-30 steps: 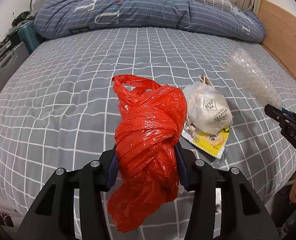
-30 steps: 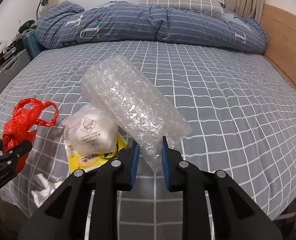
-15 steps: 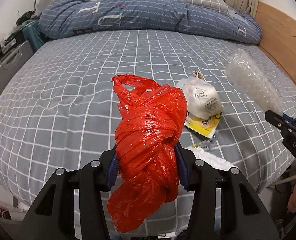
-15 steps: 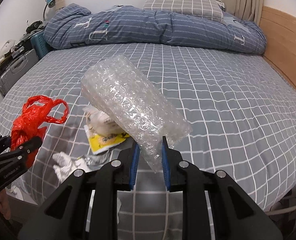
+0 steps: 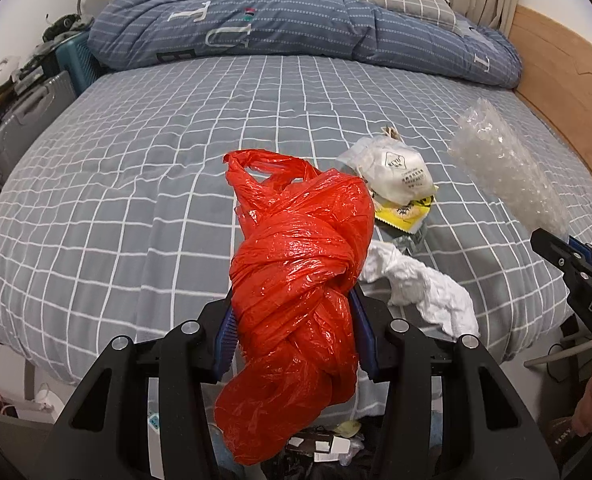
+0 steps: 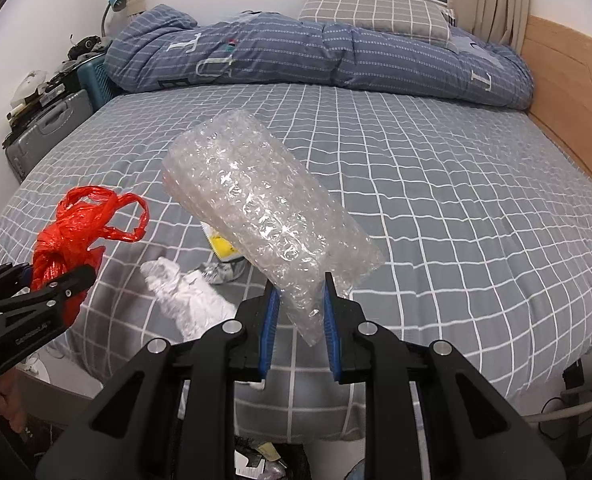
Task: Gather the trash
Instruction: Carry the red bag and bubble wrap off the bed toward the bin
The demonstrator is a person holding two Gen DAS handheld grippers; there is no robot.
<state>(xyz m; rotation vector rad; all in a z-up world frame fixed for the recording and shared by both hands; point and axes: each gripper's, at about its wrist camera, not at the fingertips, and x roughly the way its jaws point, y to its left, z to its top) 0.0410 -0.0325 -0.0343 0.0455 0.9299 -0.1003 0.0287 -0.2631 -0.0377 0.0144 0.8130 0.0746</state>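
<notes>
Left claw clamped on the knotted red bag — long axis running up and away from the fingers, tail hanging below. Right claw clamped on the bubble wrap, tilted up-left. Below both claws, past the bed edge, a dark heap of scraps — likely the drop spot.

A home bedroom: a bed with checked sheet, folded duvet and pillow.

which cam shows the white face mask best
The left wrist view: the white face mask lies in plain sight on the grey checked bedsheet, atop a yellow wrapper. In the right wrist view the bubble wrap roll hides it.
</notes>
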